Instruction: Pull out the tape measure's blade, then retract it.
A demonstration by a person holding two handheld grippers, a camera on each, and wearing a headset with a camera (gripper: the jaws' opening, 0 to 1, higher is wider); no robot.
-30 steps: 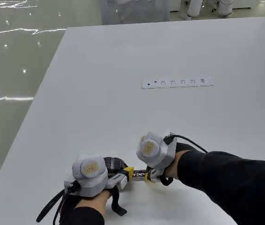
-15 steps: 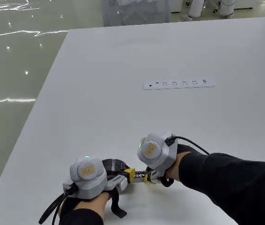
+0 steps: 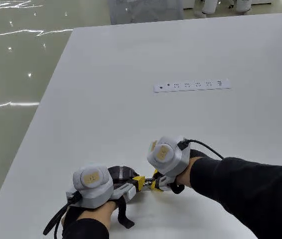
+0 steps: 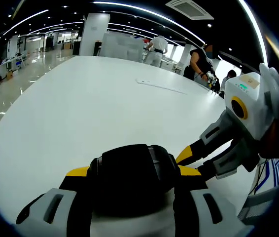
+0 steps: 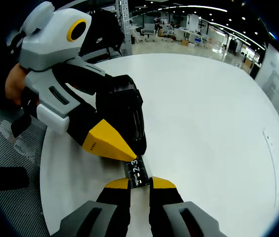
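so the left hand-held gripper (image 3: 133,183) clamps the tape measure (image 4: 129,177) to anchor it while the right hand-held gripper (image 5: 139,185) pinches the blade (image 5: 136,172), barely pulled out

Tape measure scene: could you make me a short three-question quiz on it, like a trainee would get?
1. What does the left gripper clamp? A) the tape measure case B) a cable C) nothing
2. True or false: the right gripper is shut on the blade, close to the case's mouth.
3. What lies on the white table farther off, beyond both grippers?
Key: 1 A. 2 true. 3 the power strip.
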